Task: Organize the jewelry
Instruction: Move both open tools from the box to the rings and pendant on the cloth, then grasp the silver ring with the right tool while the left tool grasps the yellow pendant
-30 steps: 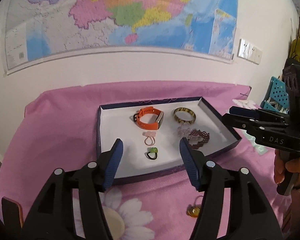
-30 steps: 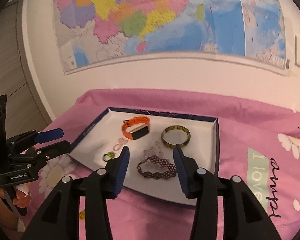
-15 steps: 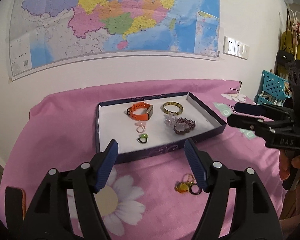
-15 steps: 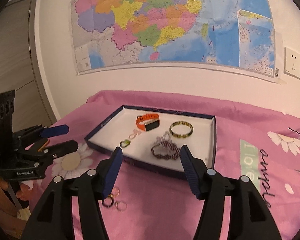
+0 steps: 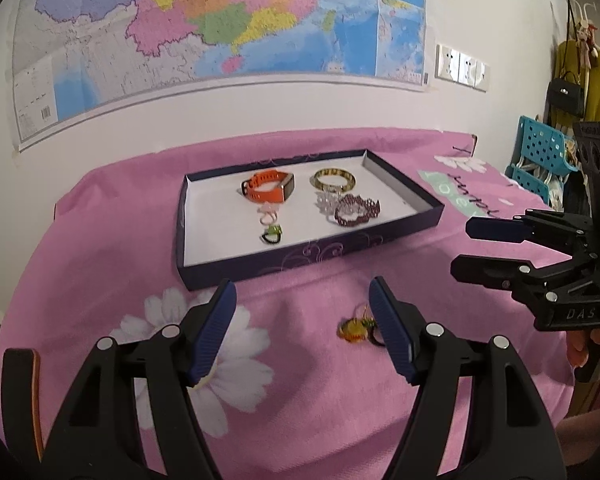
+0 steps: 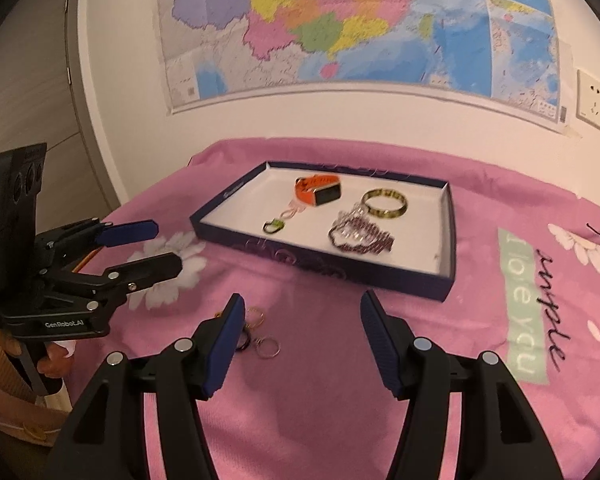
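A small cluster of loose rings (image 6: 260, 334) lies on the pink cloth (image 6: 324, 400), near of the tray and apart from it; in the left wrist view the same cluster (image 5: 358, 326) sits just beside the inner face of the right-hand finger. The dark blue tray (image 5: 308, 258) stands farther back on the cloth, its white floor holding the remaining jewelry. At the tray's far side an orange watch (image 5: 268, 188) lies left of a gold bangle (image 5: 332, 179). Near of the bangle, a dark red beaded bracelet (image 5: 358, 211) touches a pale clear bracelet (image 5: 327, 201). Near of the watch lies a small pink ring piece (image 5: 269, 214), and just near of that a green and black ring (image 5: 273, 234). The left gripper (image 5: 302, 300) hovers above the cloth with its jaws set wide and nothing between them. The right gripper (image 6: 302, 314) is likewise spread wide and empty, positioned near of the tray. A map (image 6: 356, 20) hangs on the far wall.
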